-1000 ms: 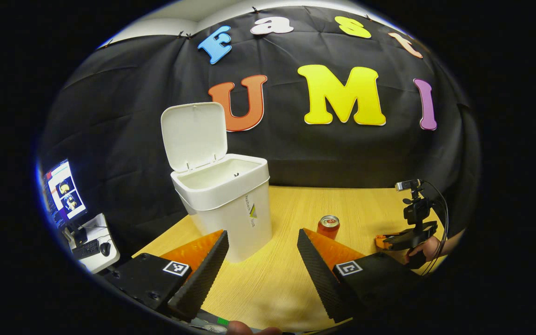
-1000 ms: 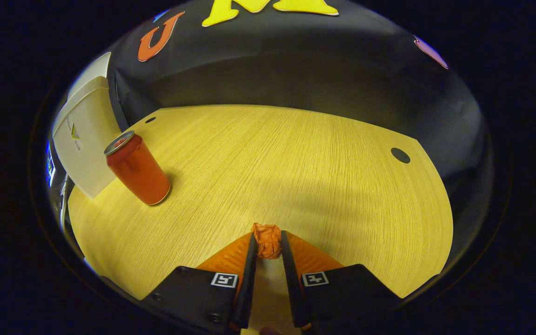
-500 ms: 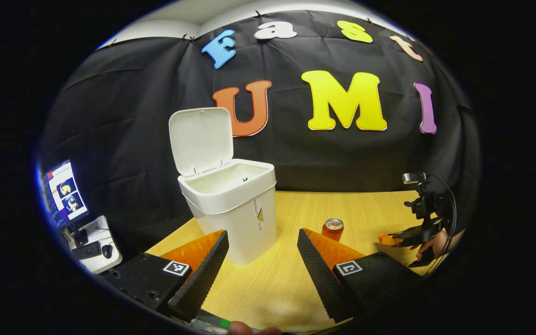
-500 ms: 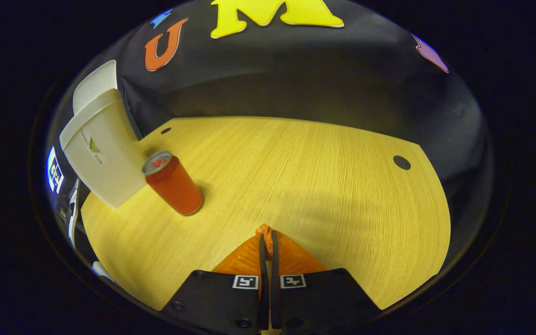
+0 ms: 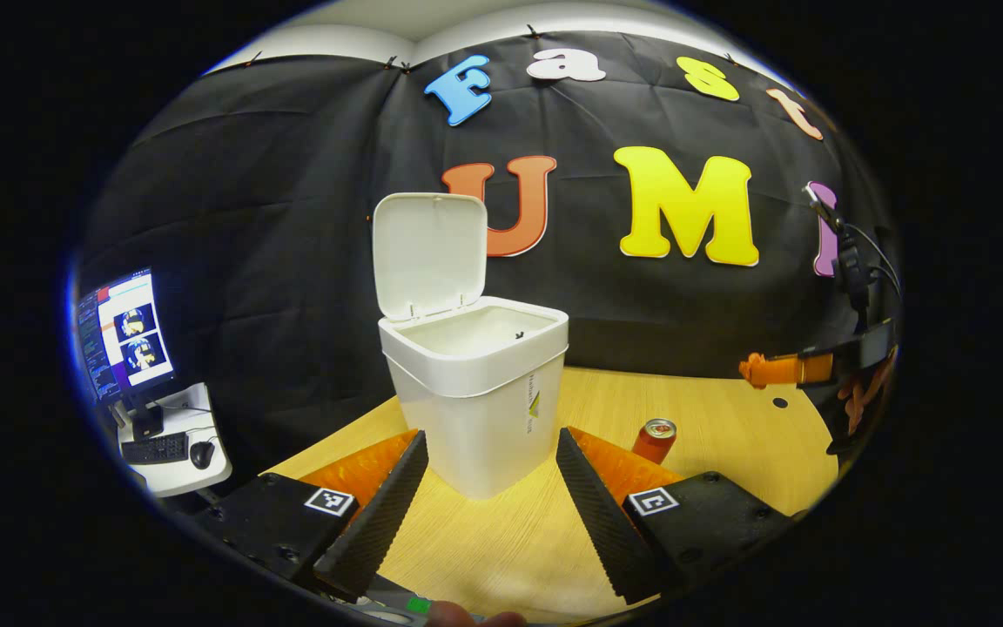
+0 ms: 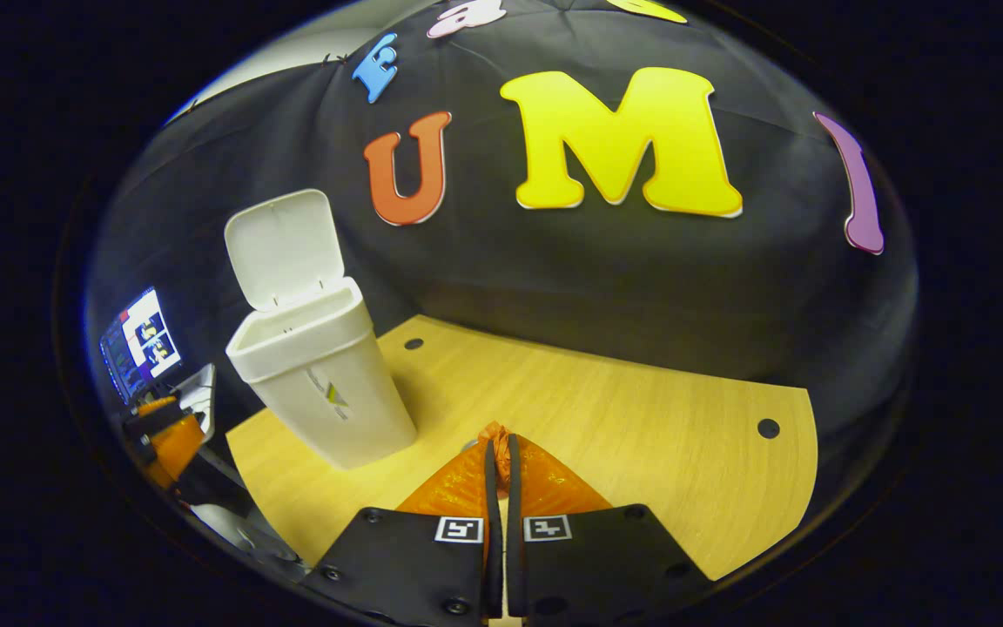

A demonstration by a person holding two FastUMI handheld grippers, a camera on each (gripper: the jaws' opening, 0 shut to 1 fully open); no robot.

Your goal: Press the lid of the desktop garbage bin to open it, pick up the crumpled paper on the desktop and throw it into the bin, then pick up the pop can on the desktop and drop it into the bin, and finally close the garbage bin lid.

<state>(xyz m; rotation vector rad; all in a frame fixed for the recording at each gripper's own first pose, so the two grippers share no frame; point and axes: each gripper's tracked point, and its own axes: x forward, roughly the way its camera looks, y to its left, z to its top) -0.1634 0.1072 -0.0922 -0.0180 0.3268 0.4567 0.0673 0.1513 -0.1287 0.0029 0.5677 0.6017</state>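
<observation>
Carry the crumpled paper (image 6: pixel 496 438), pinched in the closed right gripper (image 6: pixel 498 453), toward ten o'clock over the open bin (image 6: pixel 319 383) before releasing; keep the wide-open, empty left gripper (image 5: pixel 491 470) clear.

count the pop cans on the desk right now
1. The pop can stands upright on the desk to the right of the open bin, seen in the left gripper view. Another could be hidden behind the bin.
</observation>
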